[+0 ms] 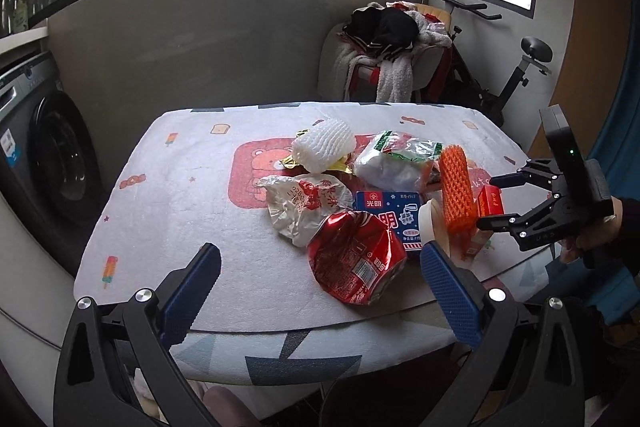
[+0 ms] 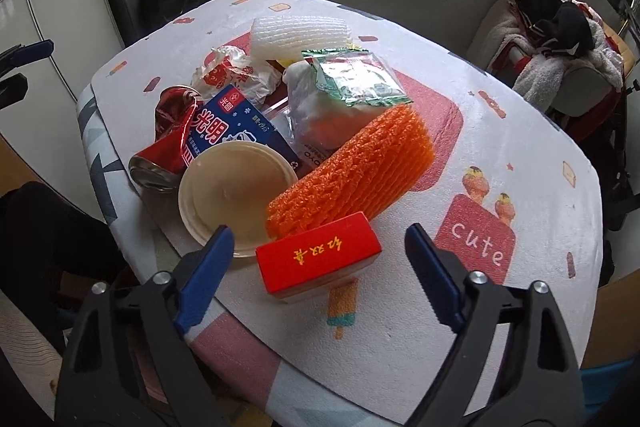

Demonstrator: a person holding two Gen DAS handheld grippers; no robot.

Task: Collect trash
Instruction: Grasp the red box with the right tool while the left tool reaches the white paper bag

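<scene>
Trash is heaped on the cloth-covered table (image 1: 168, 187). The heap holds a white foam net (image 1: 324, 147), a green-and-white bag (image 1: 396, 159), a crumpled wrapper (image 1: 296, 203), a blue milk carton (image 1: 390, 215), a crushed red can (image 1: 356, 263), an orange foam net (image 2: 352, 167) and a beige cup (image 2: 236, 191). My left gripper (image 1: 320, 259) hangs open over the table's near edge, the can just ahead of its fingers. My right gripper (image 2: 318, 247) is open around a small red box (image 2: 318, 259), with its pads clear of both ends. In the left wrist view the right gripper (image 1: 496, 201) straddles that red box (image 1: 490, 201).
A washing machine (image 1: 48, 155) stands left of the table. A chair piled with clothes (image 1: 388, 43) and an exercise bike (image 1: 516, 79) stand behind it by the windowed wall. A hand holds the right gripper's handle (image 1: 600, 231). Bare cloth lies left of the heap.
</scene>
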